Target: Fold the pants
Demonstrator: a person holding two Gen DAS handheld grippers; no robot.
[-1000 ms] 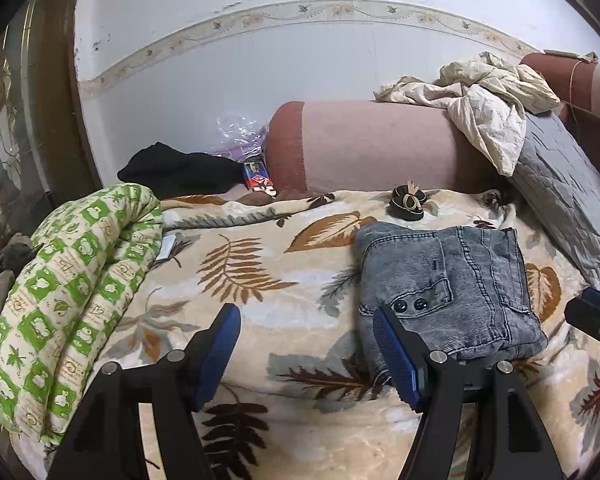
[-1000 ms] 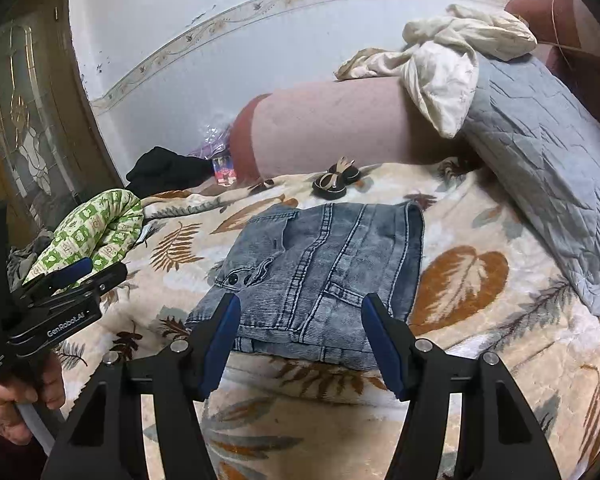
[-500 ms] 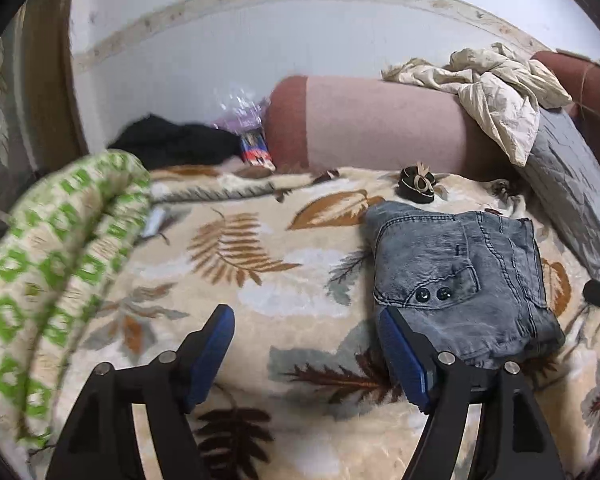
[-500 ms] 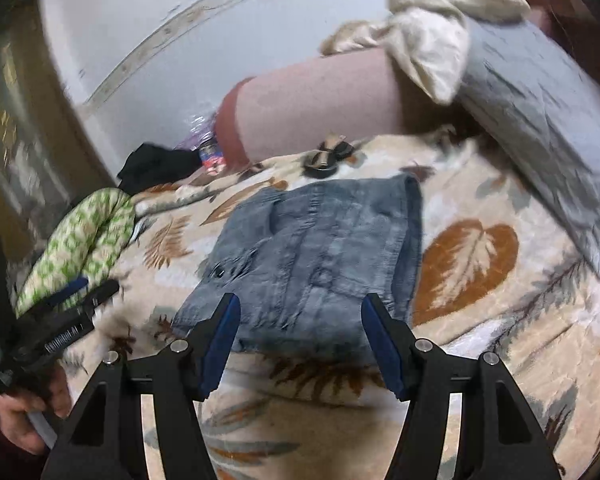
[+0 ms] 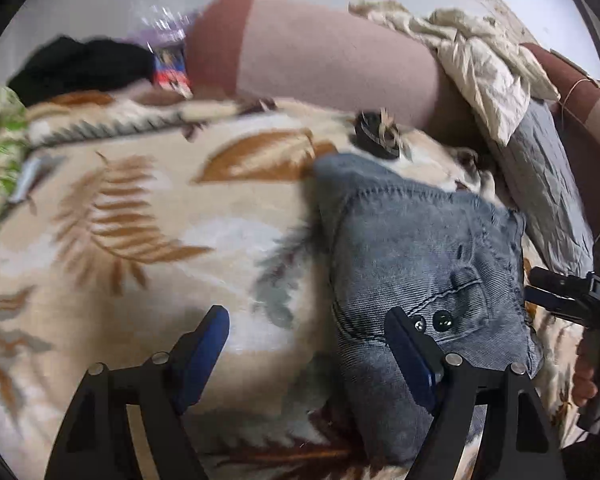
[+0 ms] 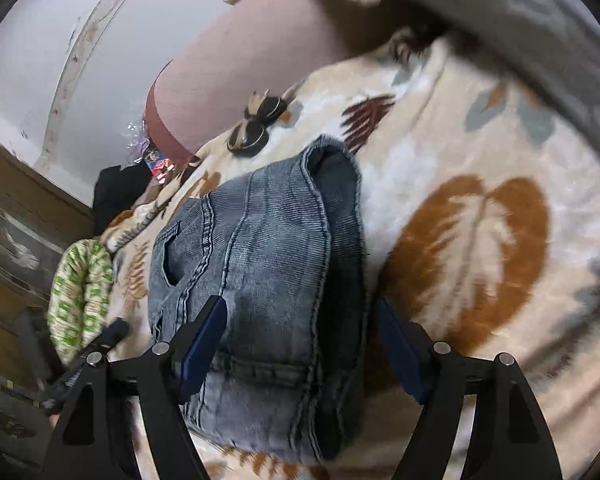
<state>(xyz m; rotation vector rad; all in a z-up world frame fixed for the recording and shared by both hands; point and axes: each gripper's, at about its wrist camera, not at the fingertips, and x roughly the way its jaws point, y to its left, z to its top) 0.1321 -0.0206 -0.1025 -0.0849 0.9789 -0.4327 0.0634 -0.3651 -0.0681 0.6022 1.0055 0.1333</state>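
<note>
The folded grey-blue denim pants lie on the leaf-patterned blanket. My left gripper is open and empty, its right finger over the pants' near left edge. In the right wrist view the pants sit between the fingers of my open right gripper, which straddles their near right edge. The right gripper also shows at the right edge of the left wrist view; the left gripper shows at lower left in the right wrist view.
A pink bolster lies behind, with a cream cloth and grey quilted pillow. Black hair clips lie beyond the pants. A green-white rolled blanket and black clothing are at left.
Both grippers have moved closer to the pants and tilted. The right gripper now straddles the pants' near edge. Both stay open; the pants have not moved.
</note>
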